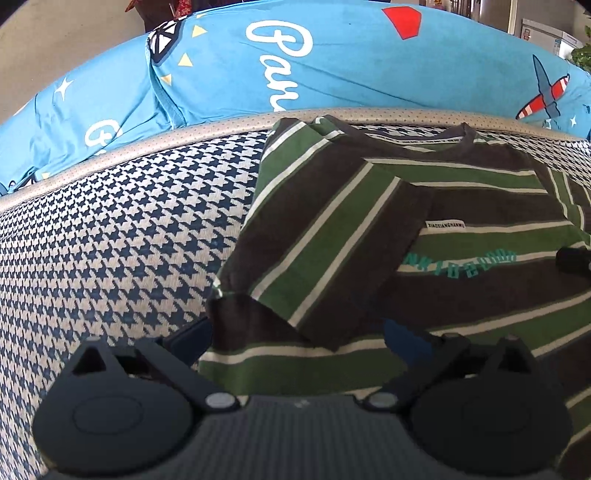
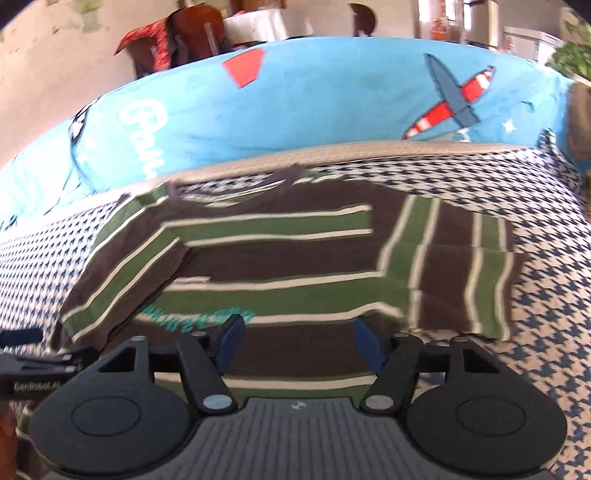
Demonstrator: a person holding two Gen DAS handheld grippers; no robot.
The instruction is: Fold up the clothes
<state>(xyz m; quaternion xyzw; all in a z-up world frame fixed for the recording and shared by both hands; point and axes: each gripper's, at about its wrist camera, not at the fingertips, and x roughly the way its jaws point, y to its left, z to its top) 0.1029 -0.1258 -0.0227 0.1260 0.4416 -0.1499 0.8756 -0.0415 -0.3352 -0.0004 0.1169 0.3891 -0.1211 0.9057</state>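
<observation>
The striped T-shirt [image 1: 424, 229] is lying on the houndstooth bed cover [image 1: 110, 240], both sleeves folded inward. Only the right wrist view is showing the right sleeve [image 2: 454, 258] and the free cover beyond it. The left gripper [image 1: 295, 332] is hovering at the shirt's left edge, fingers spread; the right gripper [image 2: 299, 341] is hanging over the hem, fingers also spread. A blue quilt [image 2: 314, 103] is bordering the far edge.

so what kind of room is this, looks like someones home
Most likely a home living area. The striped shirt lies on a houndstooth-covered sofa or bed, backed by a blue printed cushion, with wooden chairs and a houseplant behind.
</observation>
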